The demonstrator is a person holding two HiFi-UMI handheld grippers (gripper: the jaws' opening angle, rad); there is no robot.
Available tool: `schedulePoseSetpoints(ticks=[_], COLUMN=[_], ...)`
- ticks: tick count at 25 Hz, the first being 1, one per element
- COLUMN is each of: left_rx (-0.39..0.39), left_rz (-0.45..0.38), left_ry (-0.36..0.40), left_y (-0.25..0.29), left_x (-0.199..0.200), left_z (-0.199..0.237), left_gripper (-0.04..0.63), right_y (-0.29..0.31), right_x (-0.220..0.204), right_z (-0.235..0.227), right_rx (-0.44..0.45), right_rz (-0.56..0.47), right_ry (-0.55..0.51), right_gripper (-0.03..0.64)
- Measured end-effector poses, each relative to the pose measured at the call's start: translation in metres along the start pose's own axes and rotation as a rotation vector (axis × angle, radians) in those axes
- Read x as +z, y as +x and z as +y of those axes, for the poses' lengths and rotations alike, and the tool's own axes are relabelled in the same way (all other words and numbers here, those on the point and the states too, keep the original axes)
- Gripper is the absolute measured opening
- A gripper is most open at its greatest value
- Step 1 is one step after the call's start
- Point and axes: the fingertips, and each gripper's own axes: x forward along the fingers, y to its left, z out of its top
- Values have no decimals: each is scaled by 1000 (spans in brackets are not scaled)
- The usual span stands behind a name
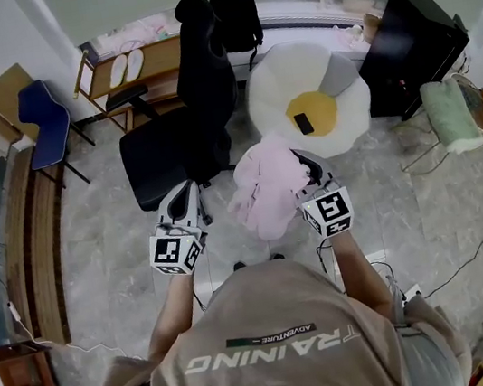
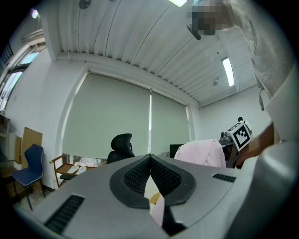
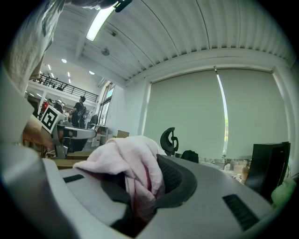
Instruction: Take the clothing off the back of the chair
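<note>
Seen from above, a person stands on a pale tiled floor, holding a gripper in each hand, both pointing level toward a black office chair (image 1: 203, 75) just beyond them. The pink clothing (image 1: 268, 188) is bunched in the right gripper (image 1: 312, 176), near the person and to the right of the chair seat. It hangs free in the air and touches neither the backrest nor the floor. In the right gripper view, the fingers (image 3: 180, 179) are narrowly closed on a thick fold of the pink fabric, with the rest heaped over the left finger. The left gripper (image 1: 184, 197) hovers just left of the garment, in front of the seat. In its own view, its fingers (image 2: 135, 179) are pressed together with nothing between them. The chair back looks bare, so the lifting step appears done and the garment is being carried clear. The next move likely calls for keeping the right grip firm, perhaps using the free left gripper to support the dangling cloth, and finding a place to put it down.
</note>
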Motion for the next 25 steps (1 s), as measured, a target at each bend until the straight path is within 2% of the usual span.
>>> schedulePoseSetpoints(ticks=[11,25], left_rx=[9,7], left_rz=[-23,-6], left_ry=[11,2], left_y=[5,6], left_x=[3,-4], left_z=[-2,7], left_gripper=[12,12], right_y=[-1,12], right_x=[-7,-10], right_z=[-1,0], right_rx=[15,7], right_rz=[10,12], right_ry=[-10,-4], right_gripper=[94,94])
